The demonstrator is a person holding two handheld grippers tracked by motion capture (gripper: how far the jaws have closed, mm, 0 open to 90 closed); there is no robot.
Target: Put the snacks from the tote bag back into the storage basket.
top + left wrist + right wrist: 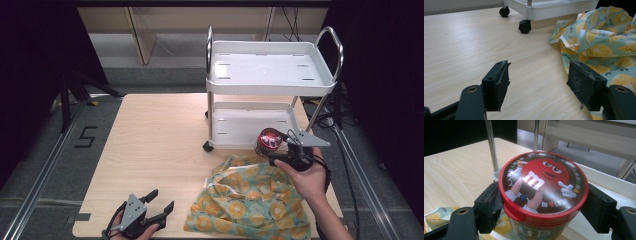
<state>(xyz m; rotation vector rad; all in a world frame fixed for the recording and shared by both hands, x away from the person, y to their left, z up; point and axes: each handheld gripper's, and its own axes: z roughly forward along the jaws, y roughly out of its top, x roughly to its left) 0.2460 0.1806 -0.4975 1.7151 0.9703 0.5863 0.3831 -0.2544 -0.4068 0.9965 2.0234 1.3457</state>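
Candy tub (544,195) clamped between right tongs (544,205).

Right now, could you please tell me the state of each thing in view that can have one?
Left gripper: open, holding nothing, low over the table.
Right gripper: shut on the candy tub.
Candy tub: upright, red lid on, held by the cart.
Cloth: crumpled on the table.
Cart: both shelves bare.
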